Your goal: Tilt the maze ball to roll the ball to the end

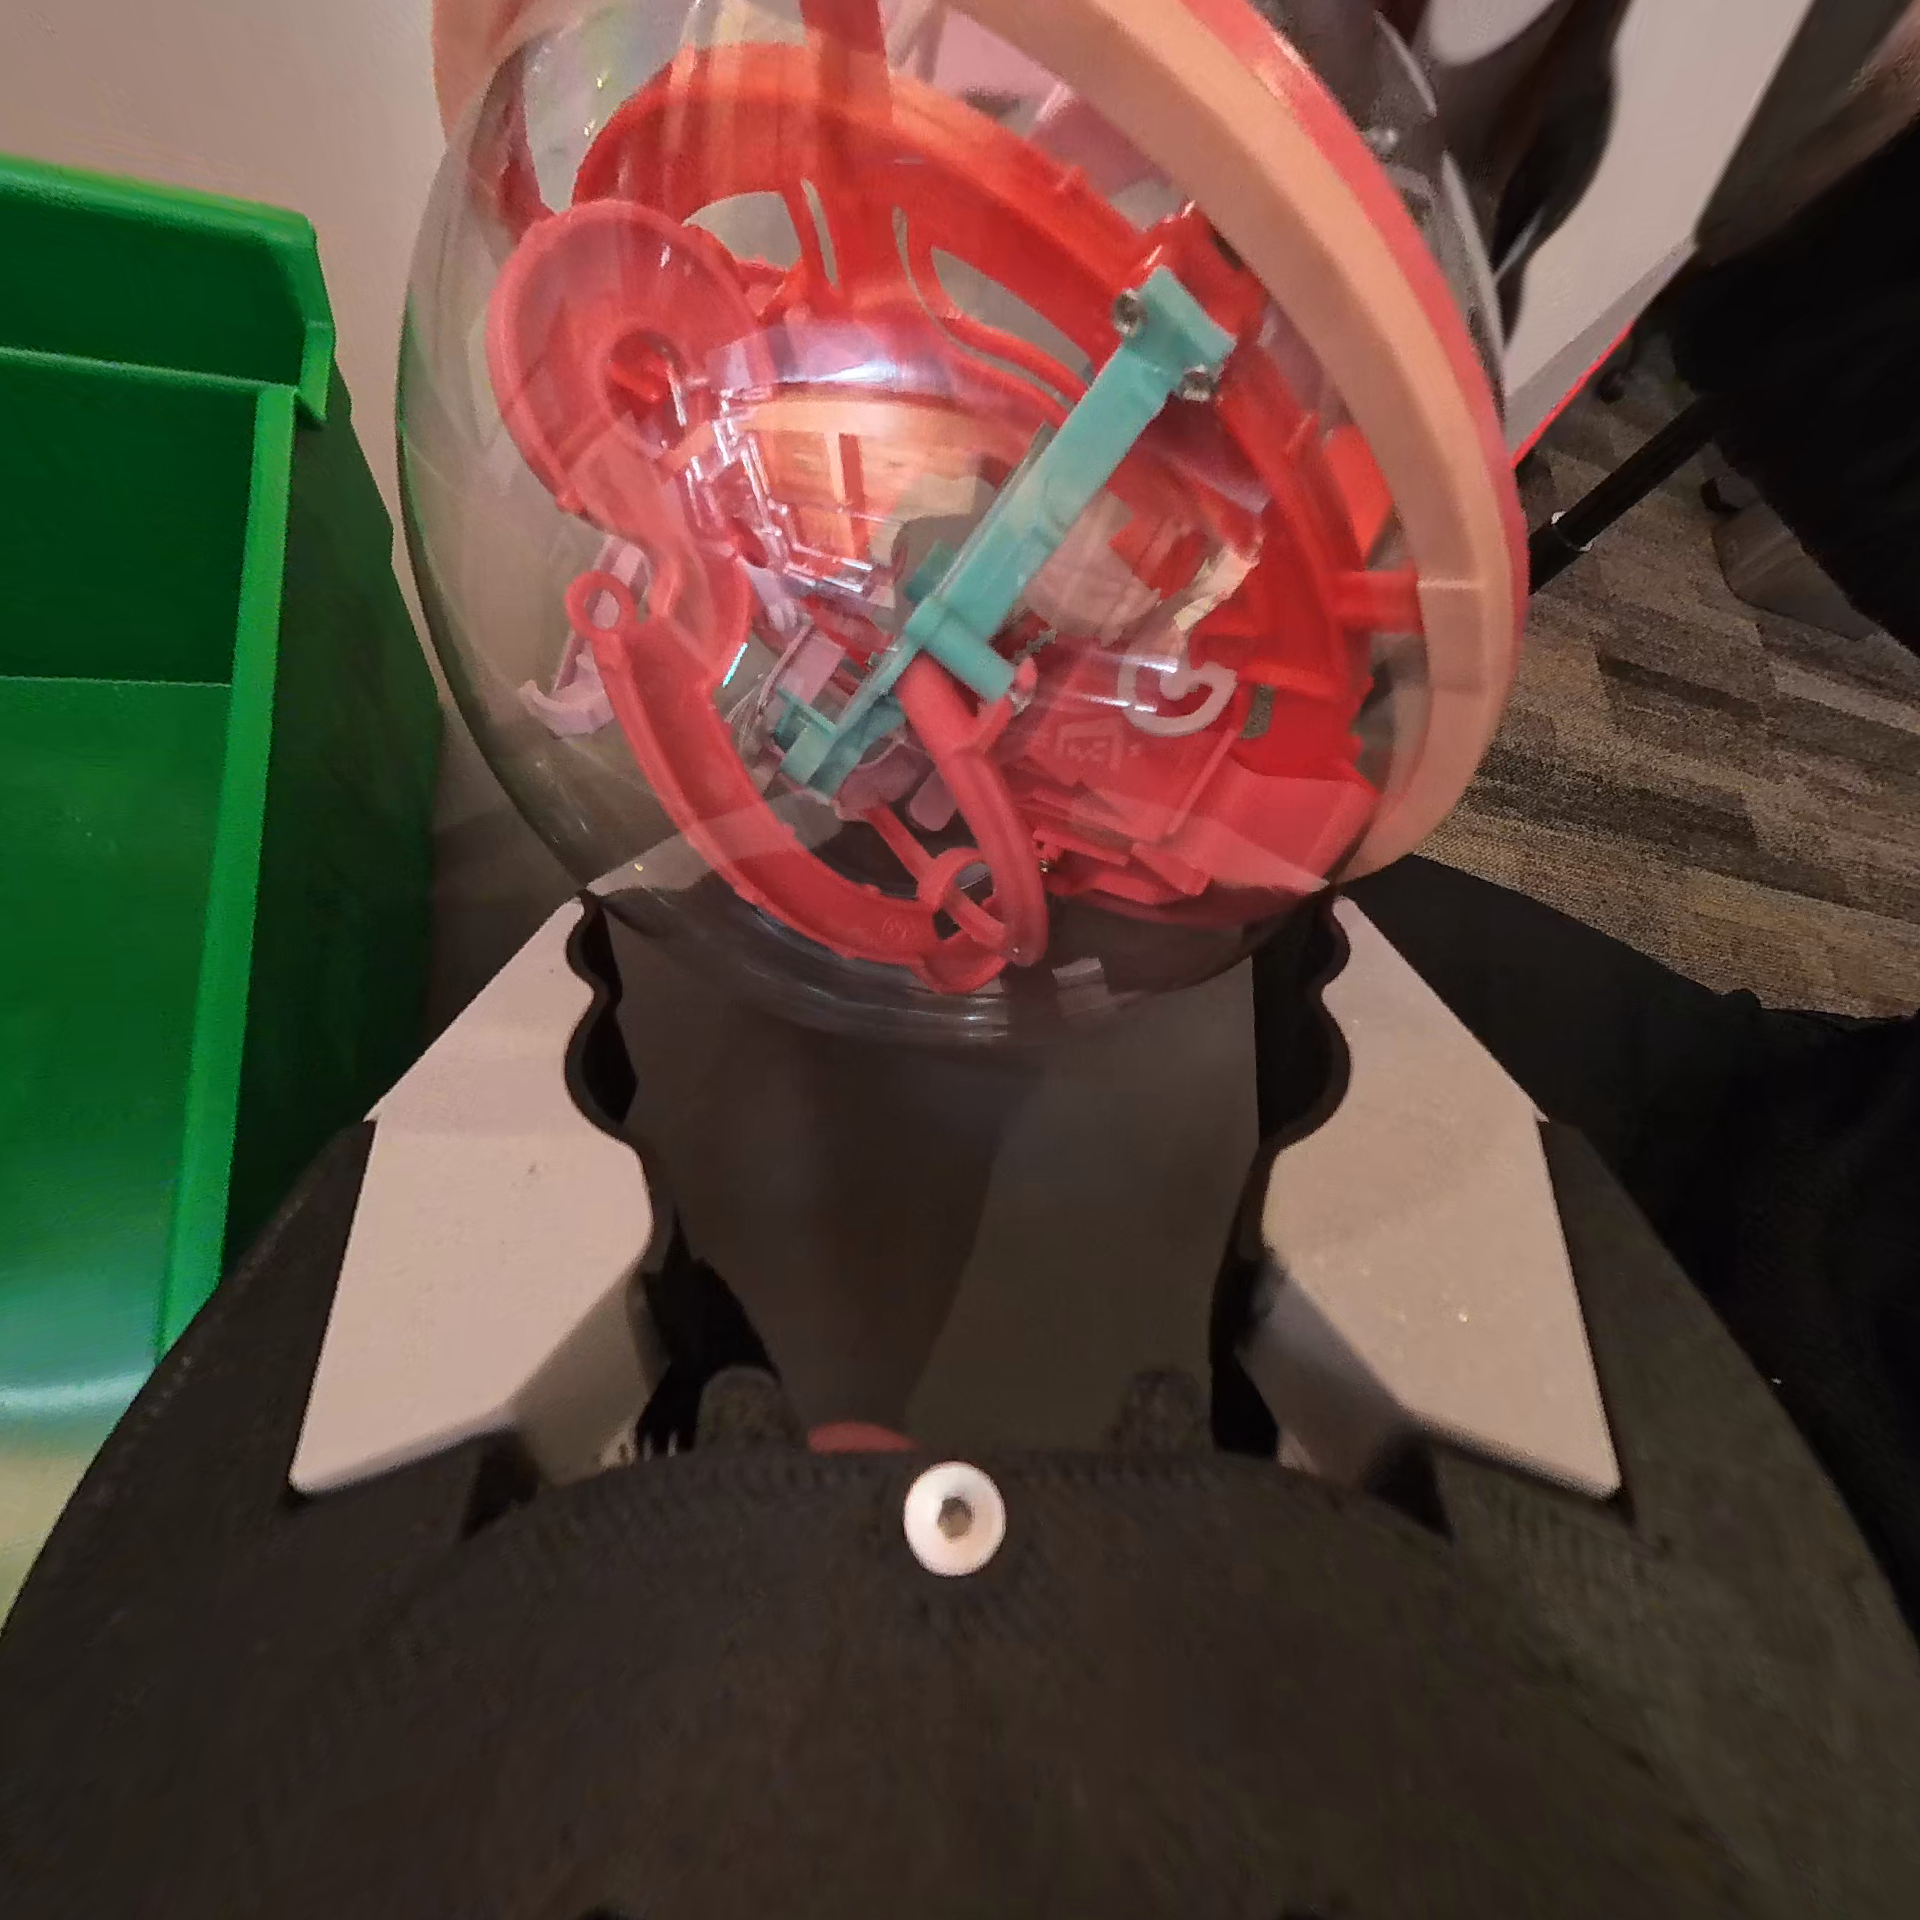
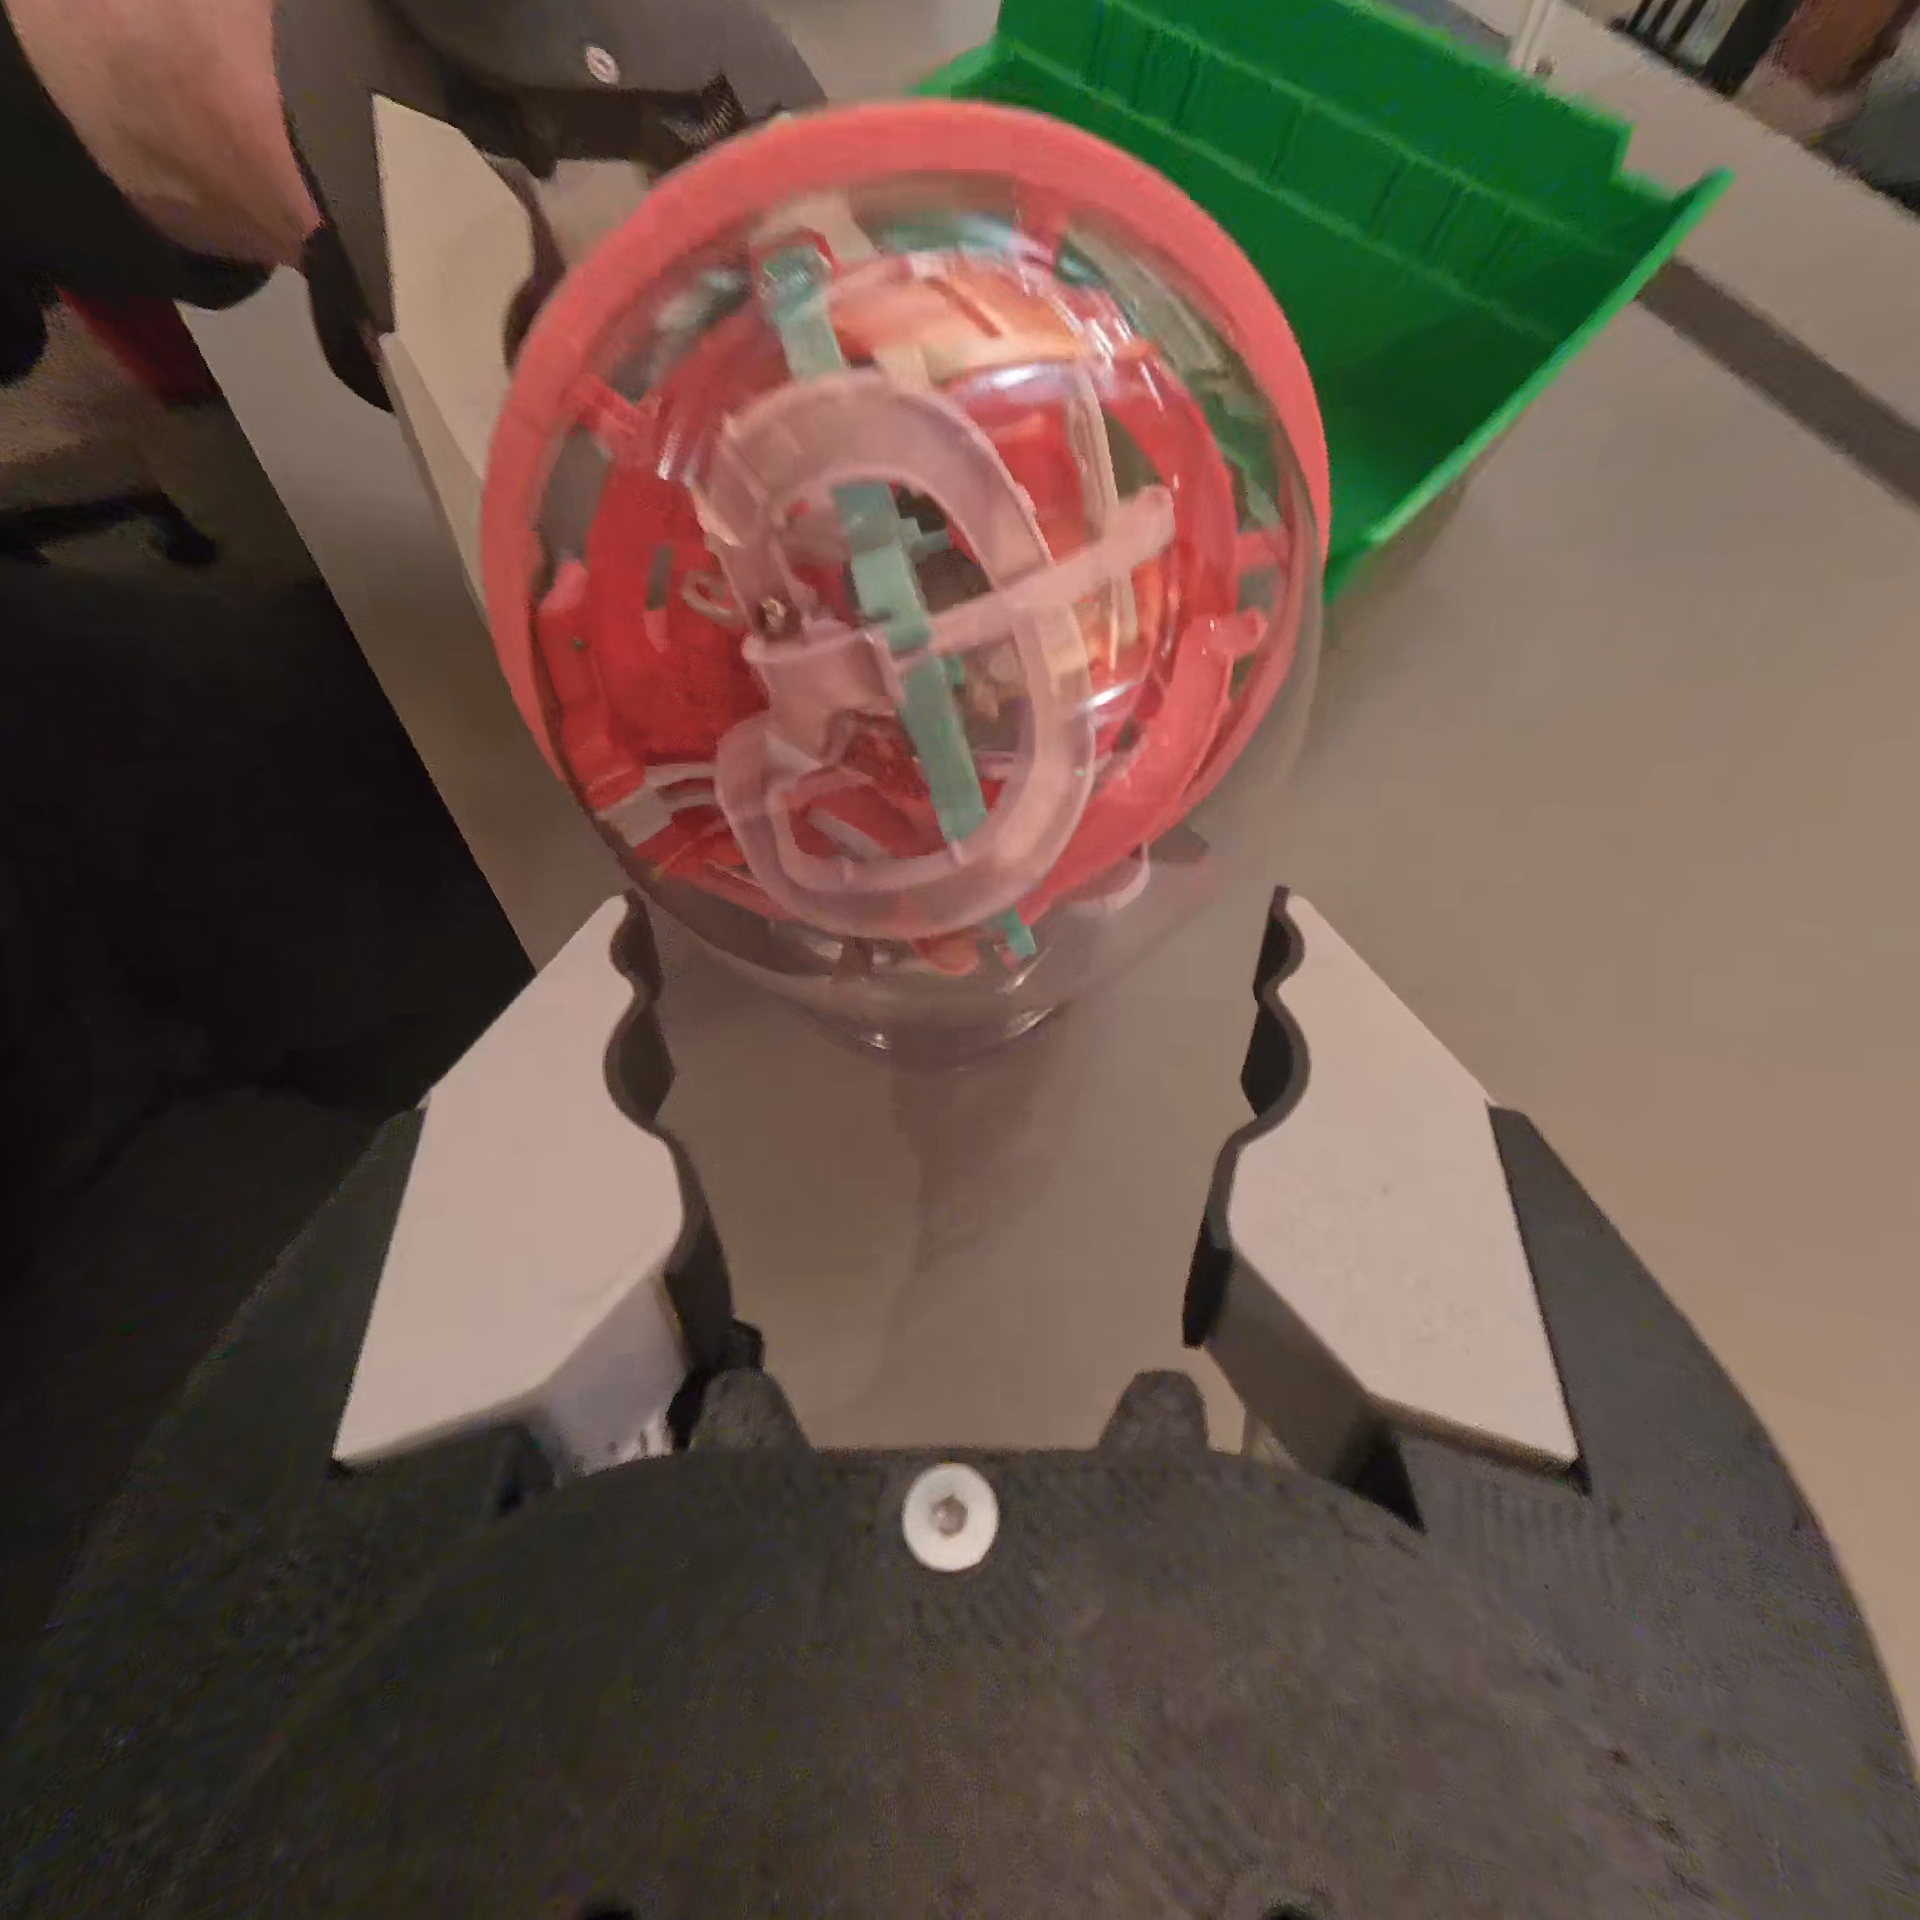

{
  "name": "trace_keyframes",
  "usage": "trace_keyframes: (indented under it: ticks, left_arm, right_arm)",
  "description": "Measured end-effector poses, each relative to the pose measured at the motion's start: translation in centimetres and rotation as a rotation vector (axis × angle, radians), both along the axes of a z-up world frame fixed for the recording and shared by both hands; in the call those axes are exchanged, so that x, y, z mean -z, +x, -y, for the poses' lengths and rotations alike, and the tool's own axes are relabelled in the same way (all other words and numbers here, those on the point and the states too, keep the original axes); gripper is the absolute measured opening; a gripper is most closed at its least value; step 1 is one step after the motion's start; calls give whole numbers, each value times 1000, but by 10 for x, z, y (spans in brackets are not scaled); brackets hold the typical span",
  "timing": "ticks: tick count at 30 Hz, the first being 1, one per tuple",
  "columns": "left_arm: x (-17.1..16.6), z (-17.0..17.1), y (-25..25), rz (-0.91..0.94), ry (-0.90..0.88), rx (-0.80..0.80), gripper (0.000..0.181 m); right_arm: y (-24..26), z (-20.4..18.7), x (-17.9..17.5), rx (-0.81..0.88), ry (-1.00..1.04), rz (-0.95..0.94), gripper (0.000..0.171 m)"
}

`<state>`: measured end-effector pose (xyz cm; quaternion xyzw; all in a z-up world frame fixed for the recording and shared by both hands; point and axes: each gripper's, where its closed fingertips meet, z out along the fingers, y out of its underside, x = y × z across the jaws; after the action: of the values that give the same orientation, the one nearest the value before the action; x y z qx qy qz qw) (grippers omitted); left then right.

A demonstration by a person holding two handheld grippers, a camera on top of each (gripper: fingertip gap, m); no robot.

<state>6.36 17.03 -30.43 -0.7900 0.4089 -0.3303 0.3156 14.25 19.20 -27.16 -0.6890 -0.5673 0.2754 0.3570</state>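
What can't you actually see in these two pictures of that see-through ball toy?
- The little rolling ball: not identifiable in either view, lost among the red tracks of the maze ball and motion blur in the right wrist view.
- The sphere's top: cut off by the upper edge in the left wrist view.
- The green bin: its contents are hidden by its walls.
- Fingertip contact with the sphere: unclear in both views.

A pale grey table (image 2: pixel 1558 831) carries a green bin (image 2: pixel 1351 260).

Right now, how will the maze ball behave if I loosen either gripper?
The maze ball looks like a smooth, rigid clear sphere, so it would probably slip and roll. Both the left gripper and right gripper only cradle its curved sides.
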Motion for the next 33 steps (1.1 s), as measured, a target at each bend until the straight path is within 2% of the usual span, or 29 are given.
trace_keyframes:
  ticks: [6,14,21,33]
  left_arm:
    - [0,-2,-1,-12,0,2,126]
    - [-18,-5,10,31,21,1,127]
    - [-7,-5,29,30,-6,28,128]
    - [16,-2,38,14,-59,43,131]
  right_arm:
    - [-6,2,1,-27,-17,-30,106]
    - [4,0,-23,-24,20,-25,106]
    - [21,-1,-17,-7,7,59,106]
    - [21,-1,-16,-12,-28,59,106]
